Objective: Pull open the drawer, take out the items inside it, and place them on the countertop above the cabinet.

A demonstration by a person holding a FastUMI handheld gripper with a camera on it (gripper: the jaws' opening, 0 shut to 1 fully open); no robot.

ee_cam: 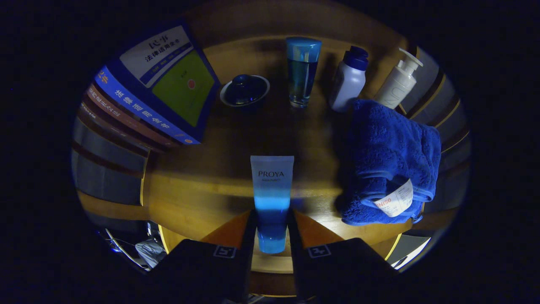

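While pinching its blue cap end, the gripper [271,230] is holding the frosted plastic tube [272,185] pointing straight ahead over the wooden bench [198,190].

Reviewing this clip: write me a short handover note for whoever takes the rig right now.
Hand-held gripper: shut on the blue-and-white tube, held over the wooden countertop.
On the countertop: folded blue towel beside the tube; beyond it a clear blue-capped bottle, white bottle with dark cap, pump bottle, small dark lidded dish and a stack of books.
Done: tube brought up to the countertop.
Left: set the tube down, release, then check the drawer for more items.
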